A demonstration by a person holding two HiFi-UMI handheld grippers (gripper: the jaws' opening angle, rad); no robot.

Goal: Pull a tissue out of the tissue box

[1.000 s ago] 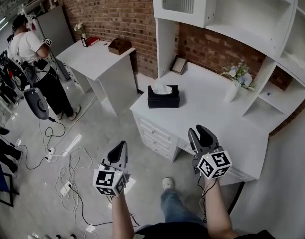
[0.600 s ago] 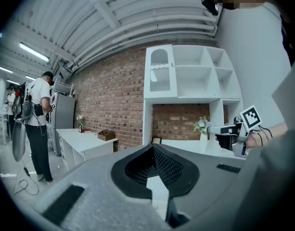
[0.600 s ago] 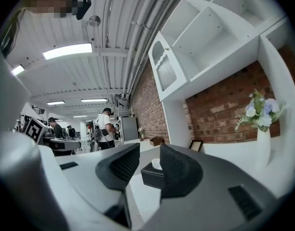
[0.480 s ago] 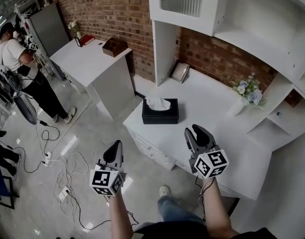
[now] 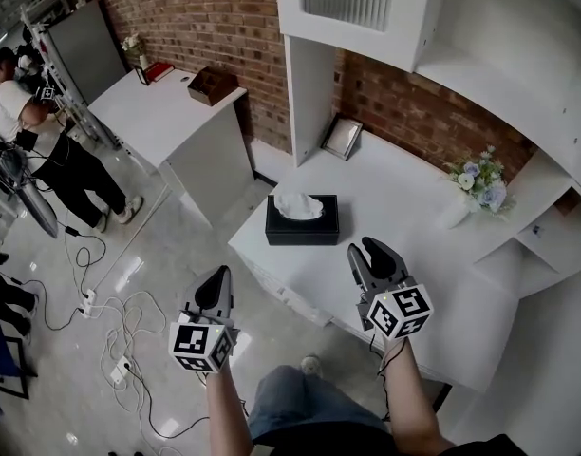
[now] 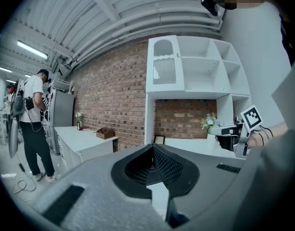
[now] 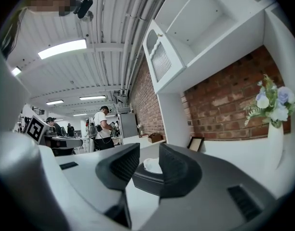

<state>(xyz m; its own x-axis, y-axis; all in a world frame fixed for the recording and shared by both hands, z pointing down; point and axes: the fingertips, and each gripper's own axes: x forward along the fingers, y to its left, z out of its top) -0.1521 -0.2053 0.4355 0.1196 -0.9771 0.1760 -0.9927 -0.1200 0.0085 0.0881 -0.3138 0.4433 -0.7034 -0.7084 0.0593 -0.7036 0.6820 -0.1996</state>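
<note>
Now right claw point(image 5: 366, 251) gapes empty, left claw point(image 5: 217, 277) pinched shut, tissue box point(image 5: 302, 229) sitting centre frame on the counter point(image 5: 397, 207).

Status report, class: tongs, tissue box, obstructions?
Left tongs shut, right tongs open, both empty. Black rectangular tissue box, white tissue poking up, untouched ahead. Nothing between.

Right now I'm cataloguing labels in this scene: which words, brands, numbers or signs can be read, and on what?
No readable text in any view.
tissue box: plain black, no brand showing.
picture frame: too small to read.
Cubes on the left gripper and right gripper: black-and-white square marker patterns only, no letters or numbers.
</note>
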